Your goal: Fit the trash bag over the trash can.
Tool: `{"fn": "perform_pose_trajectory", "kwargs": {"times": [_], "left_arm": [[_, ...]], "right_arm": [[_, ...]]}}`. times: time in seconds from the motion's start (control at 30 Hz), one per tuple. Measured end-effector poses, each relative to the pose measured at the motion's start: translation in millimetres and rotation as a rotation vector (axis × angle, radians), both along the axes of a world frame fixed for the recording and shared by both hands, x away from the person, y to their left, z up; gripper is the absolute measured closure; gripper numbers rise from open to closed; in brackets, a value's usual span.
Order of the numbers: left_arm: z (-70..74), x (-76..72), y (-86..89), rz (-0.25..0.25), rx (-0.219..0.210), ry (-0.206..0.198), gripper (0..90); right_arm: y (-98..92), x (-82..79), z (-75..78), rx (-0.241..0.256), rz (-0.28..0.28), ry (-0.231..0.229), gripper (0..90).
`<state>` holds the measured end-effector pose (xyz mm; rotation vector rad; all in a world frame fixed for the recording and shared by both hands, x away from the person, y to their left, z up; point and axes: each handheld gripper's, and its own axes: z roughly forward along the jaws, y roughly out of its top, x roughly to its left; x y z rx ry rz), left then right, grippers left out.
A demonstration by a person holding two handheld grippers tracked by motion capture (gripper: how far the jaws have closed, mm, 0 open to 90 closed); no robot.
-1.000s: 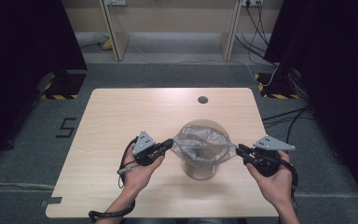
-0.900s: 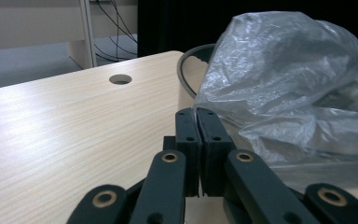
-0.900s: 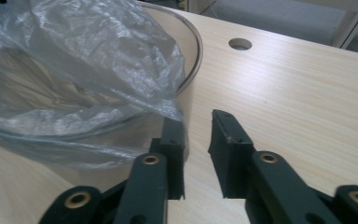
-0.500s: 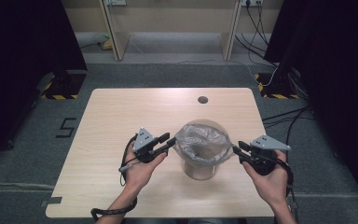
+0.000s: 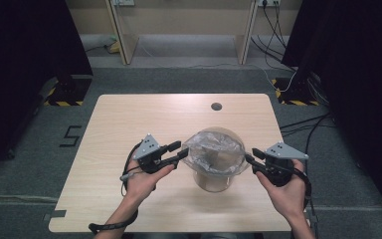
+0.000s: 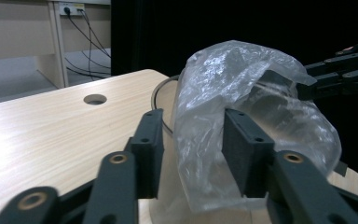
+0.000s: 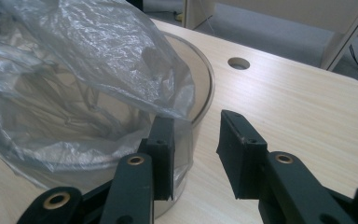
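A: Why do both hand-held grippers flank the bin?
B: To spread the bag (image 5: 214, 152) over its rim, I judge. The left hand-held gripper (image 6: 193, 140) stands open, film between its jaws, not pinched.
A: And the right hand-held gripper (image 7: 196, 140)?
B: Open too, one jaw against the bin (image 7: 203, 88), the bag's edge just above it; the tabletop (image 5: 129, 114) lies beyond.

a light wooden table (image 5: 129, 119) stands on grey carpet (image 5: 189, 79). beyond the table, pale furniture legs (image 5: 121, 35) and cables (image 5: 273, 30); black curtains (image 5: 25, 45) hang at both its sides.
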<state>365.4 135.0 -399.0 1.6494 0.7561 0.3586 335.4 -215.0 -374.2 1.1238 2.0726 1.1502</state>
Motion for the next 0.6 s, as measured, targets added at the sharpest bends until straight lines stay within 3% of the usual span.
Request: {"fn": "perform_pose_trajectory", "kwargs": {"times": [0.17,0.23,0.6], "left_arm": [[0.2,15.4,-3.4,0.002,0.047,0.000,79.2],[-0.8,20.7,-3.9,0.009,0.055,0.004,82.7],[-13.6,46.5,-10.5,0.057,0.078,0.038,81.4]], "right_arm": [[0.8,5.1,2.1,-0.008,0.001,-0.001,70.2],[-1.0,8.0,-0.2,-0.013,-0.005,0.007,72.1],[-2.3,15.1,-14.8,-0.014,-0.049,0.034,69.2]]}}
